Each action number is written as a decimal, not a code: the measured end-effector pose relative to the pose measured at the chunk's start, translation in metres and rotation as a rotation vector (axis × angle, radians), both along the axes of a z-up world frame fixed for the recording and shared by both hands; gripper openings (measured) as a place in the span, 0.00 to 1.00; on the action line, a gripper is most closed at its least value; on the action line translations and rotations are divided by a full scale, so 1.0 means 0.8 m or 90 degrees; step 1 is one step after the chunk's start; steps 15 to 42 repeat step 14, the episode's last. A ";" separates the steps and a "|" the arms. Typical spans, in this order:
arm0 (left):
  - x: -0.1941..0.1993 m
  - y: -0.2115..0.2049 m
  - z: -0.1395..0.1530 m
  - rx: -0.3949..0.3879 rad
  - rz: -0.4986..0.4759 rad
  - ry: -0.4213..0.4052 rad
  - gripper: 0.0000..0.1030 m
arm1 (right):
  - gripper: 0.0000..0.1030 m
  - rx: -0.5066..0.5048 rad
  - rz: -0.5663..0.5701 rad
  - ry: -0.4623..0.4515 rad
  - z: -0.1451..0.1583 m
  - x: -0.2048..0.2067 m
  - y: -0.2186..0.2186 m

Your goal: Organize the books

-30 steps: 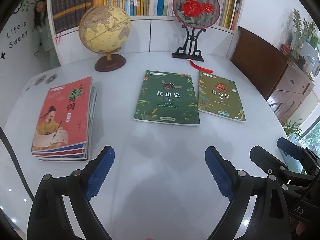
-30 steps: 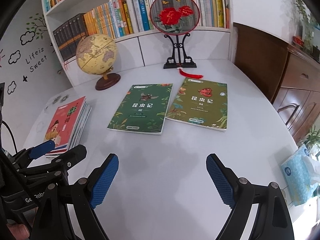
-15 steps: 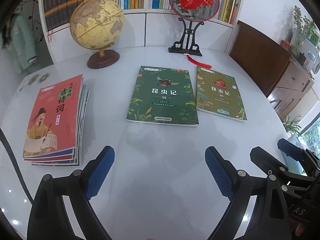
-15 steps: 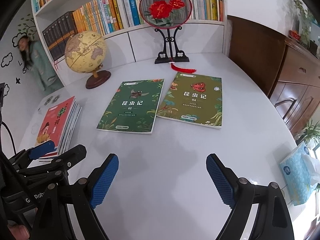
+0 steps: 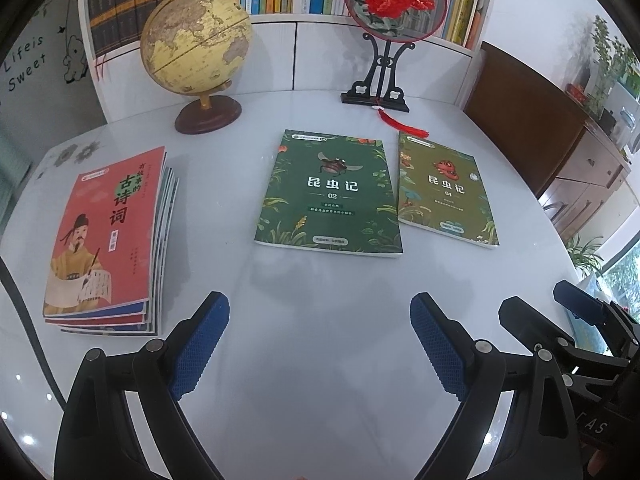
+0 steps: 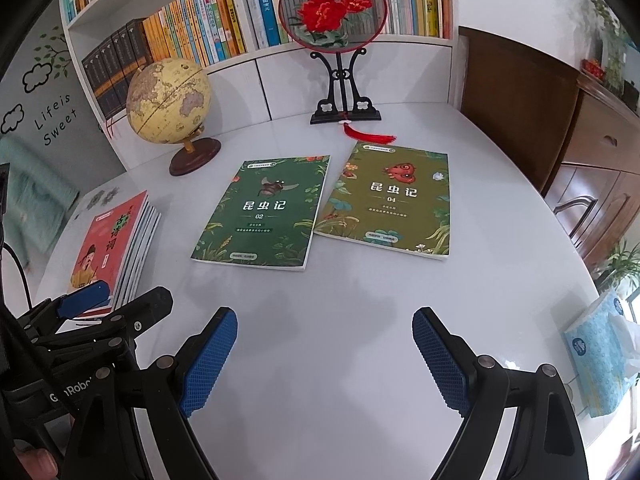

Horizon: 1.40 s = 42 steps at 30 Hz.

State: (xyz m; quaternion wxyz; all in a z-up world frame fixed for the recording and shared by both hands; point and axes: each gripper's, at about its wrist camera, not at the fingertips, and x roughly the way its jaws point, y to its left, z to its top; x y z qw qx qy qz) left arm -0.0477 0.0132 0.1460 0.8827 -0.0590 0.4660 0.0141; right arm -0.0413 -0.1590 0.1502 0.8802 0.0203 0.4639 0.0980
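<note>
A dark green book marked 02 (image 5: 330, 192) lies flat mid-table; it also shows in the right wrist view (image 6: 262, 212). An olive green book marked 04 (image 5: 444, 190) lies just to its right, also in the right wrist view (image 6: 390, 198). A stack of red-covered books (image 5: 108, 236) sits at the left, also in the right wrist view (image 6: 116, 244). My left gripper (image 5: 320, 344) is open and empty above the table, short of the books. My right gripper (image 6: 325, 354) is open and empty, beside the left one.
A globe (image 5: 196, 44) and a round embroidered fan on a black stand (image 5: 394, 0) stand at the back of the white table (image 5: 320, 288). A bookshelf (image 6: 200, 20) lines the wall. A blue tissue pack (image 6: 600, 352) sits at the right edge. A wooden cabinet (image 6: 600, 152) stands to the right.
Both grippers have moved forward toward the books, which now look larger and nearer. Both stay open. The books have not moved.
</note>
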 end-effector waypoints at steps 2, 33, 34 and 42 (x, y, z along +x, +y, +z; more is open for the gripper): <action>0.001 0.003 0.000 -0.015 0.005 0.000 0.89 | 0.86 0.001 0.000 0.000 0.000 0.000 0.001; -0.004 0.015 0.000 0.009 0.051 -0.021 0.98 | 0.86 -0.001 0.016 0.009 -0.003 0.003 0.009; -0.004 0.015 0.000 0.009 0.051 -0.021 0.98 | 0.86 -0.001 0.016 0.009 -0.003 0.003 0.009; -0.004 0.015 0.000 0.009 0.051 -0.021 0.98 | 0.86 -0.001 0.016 0.009 -0.003 0.003 0.009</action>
